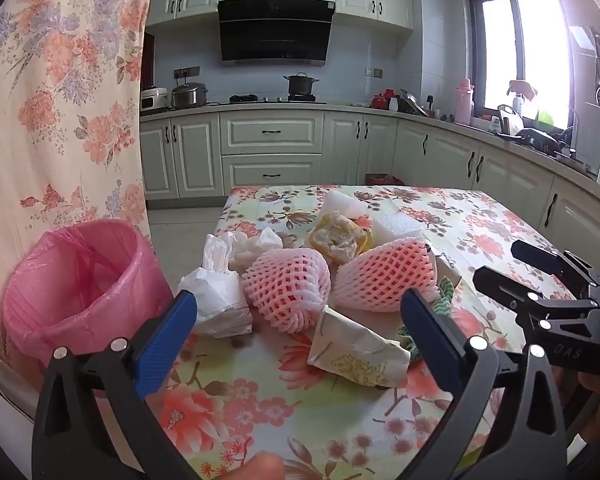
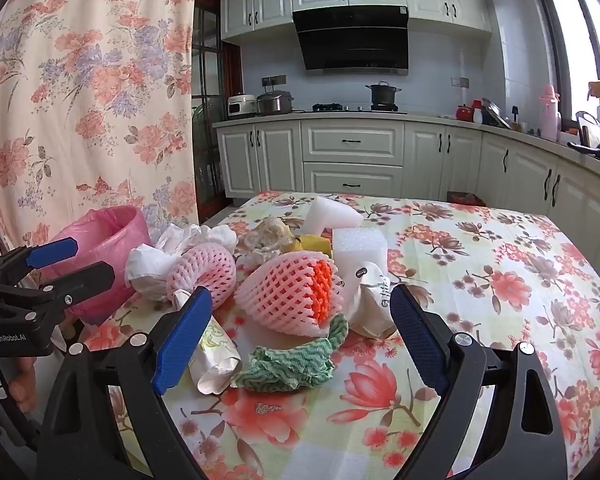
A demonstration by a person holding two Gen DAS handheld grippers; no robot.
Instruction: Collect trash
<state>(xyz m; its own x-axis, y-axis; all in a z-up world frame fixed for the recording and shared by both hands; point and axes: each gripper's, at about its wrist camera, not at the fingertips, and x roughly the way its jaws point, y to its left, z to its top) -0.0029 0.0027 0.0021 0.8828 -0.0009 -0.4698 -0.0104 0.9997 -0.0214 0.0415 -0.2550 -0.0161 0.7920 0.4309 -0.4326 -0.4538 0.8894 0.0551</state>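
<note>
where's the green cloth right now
In the right wrist view the green cloth lies crumpled on the table, just below the nearer pink foam net, right of the folded paper.

A glossy floral plastic tablecloth (image 1: 480,240) covers the table. On it lie two pink foam mesh sleeves (image 1: 288,288), matt white foam blocks (image 2: 358,246), crumpled white paper (image 1: 216,300), a creased printed paper wrapper (image 1: 356,348) and a green crinkled cloth (image 2: 292,364). The bin's pink liner (image 1: 84,280) is thin, shiny plastic. Gripper pads (image 2: 180,340) are textured blue rubber on matt black frames.
</note>
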